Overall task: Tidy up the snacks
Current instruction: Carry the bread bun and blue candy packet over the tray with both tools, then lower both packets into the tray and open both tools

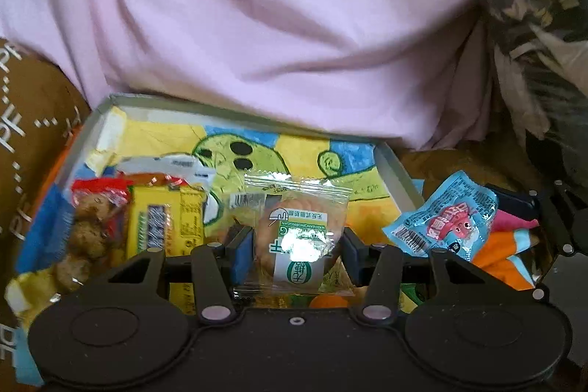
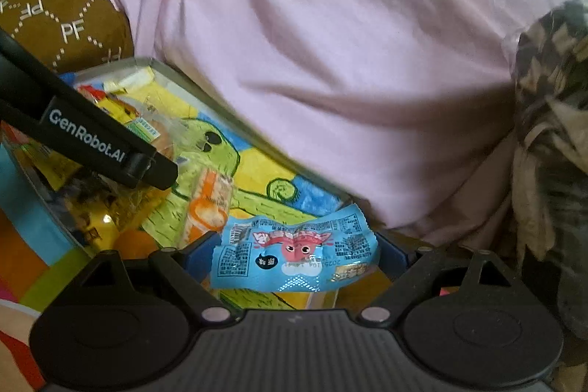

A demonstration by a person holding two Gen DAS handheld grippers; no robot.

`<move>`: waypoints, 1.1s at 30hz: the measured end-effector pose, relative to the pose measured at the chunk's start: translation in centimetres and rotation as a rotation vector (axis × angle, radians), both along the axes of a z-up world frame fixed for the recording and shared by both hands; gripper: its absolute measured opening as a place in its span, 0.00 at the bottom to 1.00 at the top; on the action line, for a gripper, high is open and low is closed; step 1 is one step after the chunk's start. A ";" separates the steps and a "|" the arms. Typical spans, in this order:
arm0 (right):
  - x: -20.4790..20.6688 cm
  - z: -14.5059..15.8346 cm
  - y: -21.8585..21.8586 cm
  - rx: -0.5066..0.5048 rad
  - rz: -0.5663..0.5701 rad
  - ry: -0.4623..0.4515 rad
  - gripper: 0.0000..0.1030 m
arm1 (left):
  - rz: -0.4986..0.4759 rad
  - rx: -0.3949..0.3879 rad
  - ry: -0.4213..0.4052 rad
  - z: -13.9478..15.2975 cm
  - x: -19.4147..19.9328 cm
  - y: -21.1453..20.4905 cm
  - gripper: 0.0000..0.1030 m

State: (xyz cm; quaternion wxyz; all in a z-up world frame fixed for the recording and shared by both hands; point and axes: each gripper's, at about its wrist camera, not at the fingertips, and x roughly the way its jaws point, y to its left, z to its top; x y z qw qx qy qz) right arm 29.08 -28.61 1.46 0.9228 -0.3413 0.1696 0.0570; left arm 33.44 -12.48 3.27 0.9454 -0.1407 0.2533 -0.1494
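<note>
Pink bedding (image 1: 257,24) backs our shallow picture-lined box (image 1: 389,164). We pinch a clear-wrapped round biscuit (image 1: 294,237) in the left gripper (image 1: 297,245); the right gripper (image 2: 294,263) spans a blue crinkled packet (image 2: 294,256), both carried boxward for sorting.

A bed with a striped cover (image 1: 503,267) carries a shallow box (image 1: 395,168) with a cartoon-printed floor. Behind the box, touching its far rim, lies pink bedding (image 1: 275,24). A brown pillow (image 2: 55,6) sits at its left and a patterned cloth (image 1: 544,6) at the right.
</note>
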 end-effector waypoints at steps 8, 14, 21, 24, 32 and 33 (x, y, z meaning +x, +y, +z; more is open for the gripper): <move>1.2 -1.5 -0.4 0.049 -0.033 0.062 0.89 | 0.015 0.002 0.030 -1.4 1.1 -0.3 0.50; 1.2 -1.7 -0.6 0.093 -0.036 0.076 0.89 | 0.011 0.014 0.029 -1.4 1.3 -0.4 0.51; 1.3 -1.6 -1.1 0.149 -0.035 0.098 0.89 | 0.014 0.017 0.033 -1.4 1.4 -0.6 0.53; 1.5 -1.5 -1.4 0.175 -0.045 0.111 0.90 | 0.018 0.010 0.030 -1.3 1.3 -0.6 0.61; 1.2 -1.5 -1.4 0.166 -0.040 0.113 0.97 | 0.040 0.013 0.005 -0.8 0.7 -0.7 0.73; 1.2 -1.5 -1.5 0.169 -0.040 0.115 0.98 | 0.042 0.012 0.005 -0.8 0.6 -0.7 0.74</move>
